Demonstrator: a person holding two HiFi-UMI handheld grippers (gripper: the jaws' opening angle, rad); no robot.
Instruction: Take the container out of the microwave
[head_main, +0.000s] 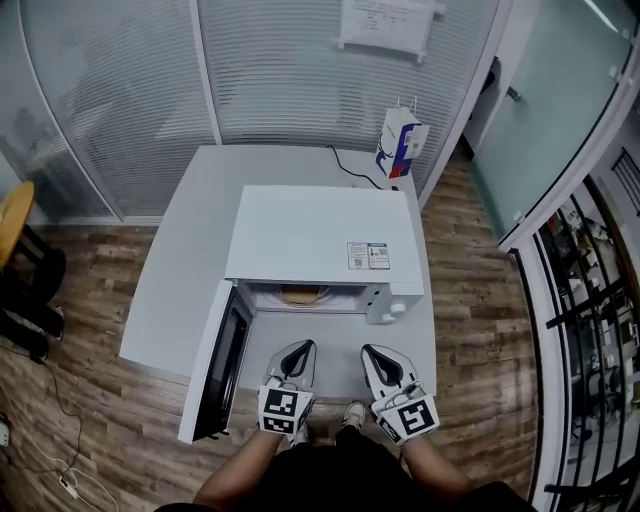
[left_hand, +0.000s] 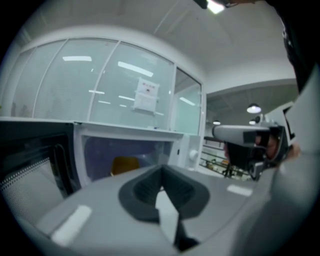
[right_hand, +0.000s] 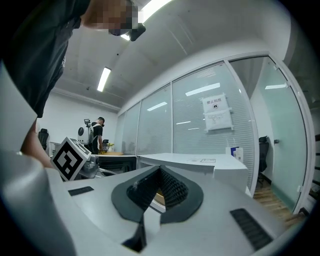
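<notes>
The white microwave (head_main: 320, 235) stands on a grey table (head_main: 190, 250) with its door (head_main: 222, 370) swung open to the left. In its cavity sits an orange-brown container (head_main: 300, 295), also seen as an orange shape (left_hand: 125, 164) in the left gripper view. My left gripper (head_main: 303, 346) is just in front of the opening, shut and empty, its jaws meeting at the tip (left_hand: 161, 172). Beside it, my right gripper (head_main: 370, 350) is level with it, and its jaws (right_hand: 160, 172) are also shut on nothing. Neither gripper touches the container.
A white paper bag (head_main: 400, 143) stands at the table's back right, with a black cable beside it. Frosted glass partitions close off the far side. A yellow stool (head_main: 12, 215) is at the left. A person (right_hand: 97, 132) stands far off in the right gripper view.
</notes>
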